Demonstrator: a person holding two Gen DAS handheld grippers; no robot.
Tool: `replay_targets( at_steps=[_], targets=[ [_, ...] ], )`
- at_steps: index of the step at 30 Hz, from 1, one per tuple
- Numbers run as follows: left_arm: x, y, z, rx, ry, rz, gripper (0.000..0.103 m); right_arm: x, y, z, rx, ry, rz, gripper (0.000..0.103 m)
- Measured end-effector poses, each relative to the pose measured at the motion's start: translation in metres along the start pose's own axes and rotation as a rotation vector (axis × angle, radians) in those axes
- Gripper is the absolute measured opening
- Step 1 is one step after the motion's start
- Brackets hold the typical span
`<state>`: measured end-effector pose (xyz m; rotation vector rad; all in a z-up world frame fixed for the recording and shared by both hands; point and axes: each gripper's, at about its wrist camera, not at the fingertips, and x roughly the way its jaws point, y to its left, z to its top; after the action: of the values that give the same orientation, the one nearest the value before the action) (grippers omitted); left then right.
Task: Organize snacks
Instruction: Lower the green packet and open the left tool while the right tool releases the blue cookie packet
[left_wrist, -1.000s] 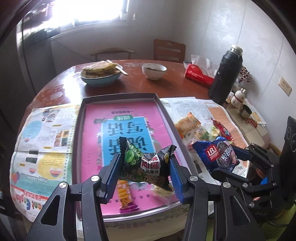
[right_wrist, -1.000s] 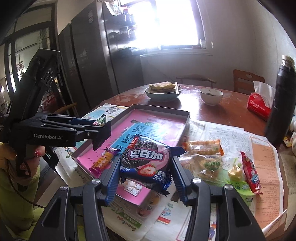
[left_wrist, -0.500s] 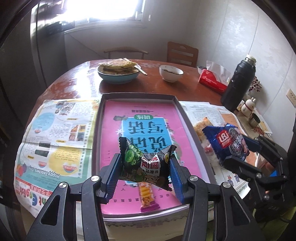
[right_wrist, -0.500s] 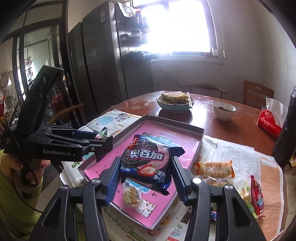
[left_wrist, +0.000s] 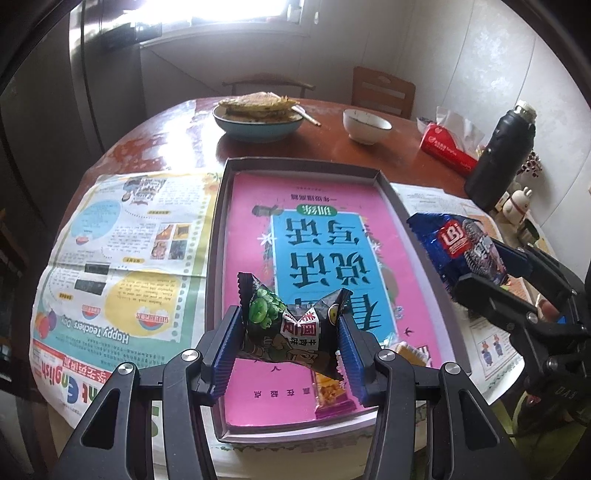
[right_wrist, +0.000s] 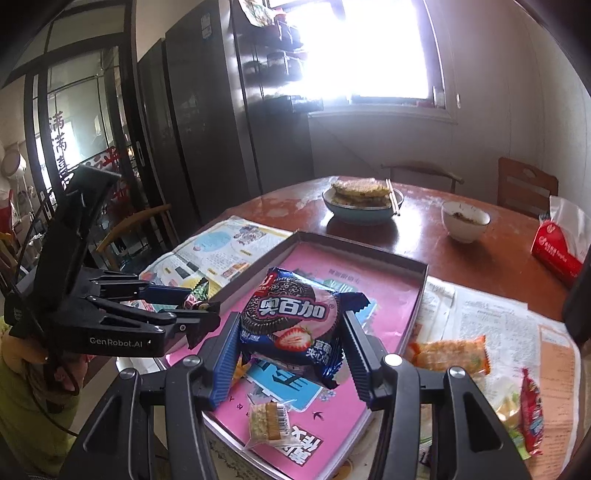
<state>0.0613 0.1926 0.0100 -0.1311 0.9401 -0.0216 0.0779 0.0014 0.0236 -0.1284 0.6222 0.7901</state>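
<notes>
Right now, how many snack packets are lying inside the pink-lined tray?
2: an orange bar packet near the tray's front edge, and a clear cracker packet beside it. More may be hidden from view.

Your camera took in a bright window on the far wall, so overexposed that nothing showed through it, with a pale sill beneath. Daylight glared off the round reddish-brown wooden table and its worn, patchy finish. To the left you had a tall dark refrigerator with jars along its shelf edge, and beyond it glass doors bearing red characters. Two wooden chairs stood at the table's far side, one with a curved back rail. The right wall was pale and mottled. A further curved-back chair sat near the left edge.
</notes>
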Motion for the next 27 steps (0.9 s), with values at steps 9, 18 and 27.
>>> replay_targets(
  at_steps=[9,18,27],
  targets=[
    [0.013,0.0,-0.007,0.038,0.033,0.036,0.052,0.02,-0.005,-0.01,0.028,0.041,0.004,0.053],
    [0.026,-0.004,-0.012,0.077,0.067,0.076,0.052,0.028,-0.013,-0.019,0.047,0.064,-0.002,0.053],
    [0.033,-0.011,-0.022,0.129,0.089,0.103,0.052,0.038,-0.02,-0.027,0.064,0.093,-0.023,0.053]
  ],
)
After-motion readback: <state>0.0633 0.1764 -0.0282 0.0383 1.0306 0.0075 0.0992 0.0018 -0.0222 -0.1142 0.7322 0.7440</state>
